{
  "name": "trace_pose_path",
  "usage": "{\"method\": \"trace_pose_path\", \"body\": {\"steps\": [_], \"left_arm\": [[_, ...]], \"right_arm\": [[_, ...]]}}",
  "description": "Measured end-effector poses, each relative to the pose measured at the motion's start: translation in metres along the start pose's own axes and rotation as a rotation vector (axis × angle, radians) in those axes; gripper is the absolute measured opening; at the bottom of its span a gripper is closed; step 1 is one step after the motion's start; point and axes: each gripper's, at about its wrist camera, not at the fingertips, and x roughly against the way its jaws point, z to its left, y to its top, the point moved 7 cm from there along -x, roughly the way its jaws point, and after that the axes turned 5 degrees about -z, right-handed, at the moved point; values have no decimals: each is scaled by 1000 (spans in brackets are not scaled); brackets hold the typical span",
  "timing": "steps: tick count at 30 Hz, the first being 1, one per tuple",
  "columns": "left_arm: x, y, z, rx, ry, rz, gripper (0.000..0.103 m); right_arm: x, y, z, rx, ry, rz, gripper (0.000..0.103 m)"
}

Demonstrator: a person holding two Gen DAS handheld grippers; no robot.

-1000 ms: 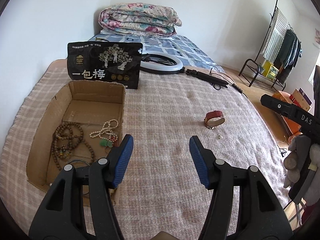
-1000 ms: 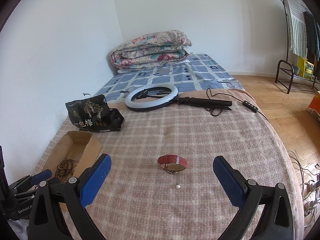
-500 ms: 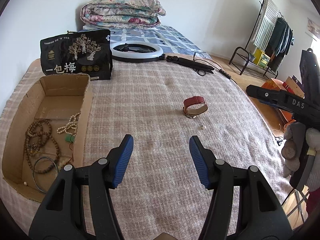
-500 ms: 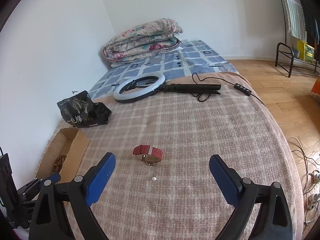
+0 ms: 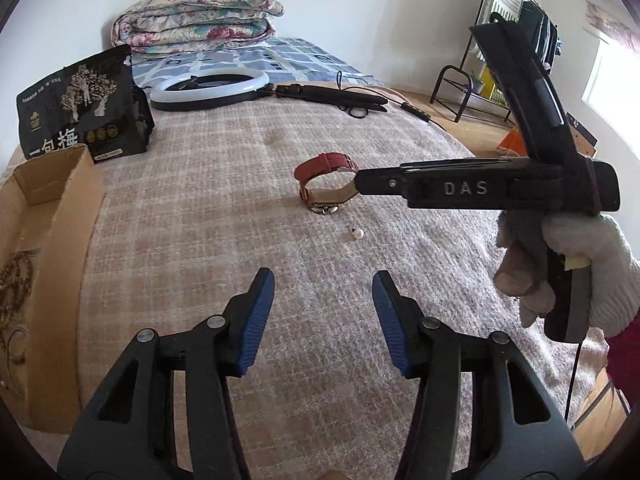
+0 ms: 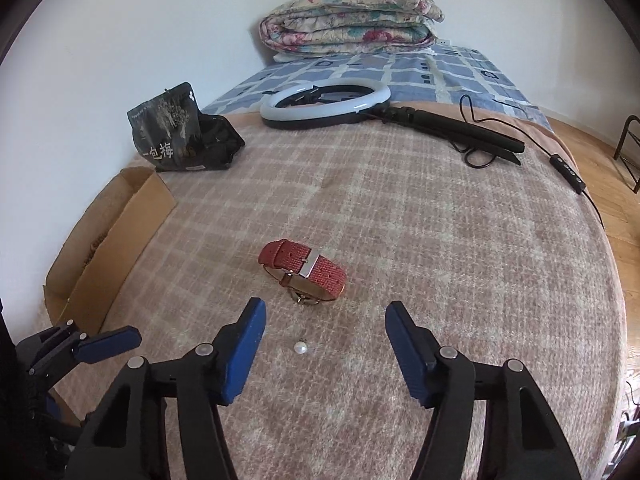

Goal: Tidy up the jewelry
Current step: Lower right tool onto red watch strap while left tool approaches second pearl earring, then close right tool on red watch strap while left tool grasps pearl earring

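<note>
Right claw [image 6: 324,344], closing with nothing gripped, hovers above the pearl [image 6: 300,347]

1. Both views are bright, lit by soft daylight.
2. In the left wrist view the light enters at about 2 o'clock, where a window [image 5: 608,80] is blown out to white.
3. Shadows are faint; the red watch [image 6: 303,270] and the pearl [image 6: 300,347] cast only small, soft ones on the blanket [image 6: 420,240].
4. Fisheye distortion bends the blanket's edges, with black vignette corners.
5. Focus is sharp at the centre and softer toward the rims; there is no motion blur.
</note>
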Motion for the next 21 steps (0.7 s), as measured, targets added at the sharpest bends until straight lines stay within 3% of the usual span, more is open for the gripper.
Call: {"method": "trace_pose_path", "body": {"steps": [5,8,16,21], "left_arm": [[-26,1,-6,4,-21,28,46],[-41,3,-9,-6,-22,42,38],[-70,10,-21,-34,-41,63,38],[-82,14,-22,-29,-43,72,33]], "right_arm": [[-21,3,-8,-6,51,-10,57],[-30,5,-12,1,65,-16,56],[-44,15,-13,-2,148,-38,54],[-53,21,-10,-28,219,-36,41]]}}
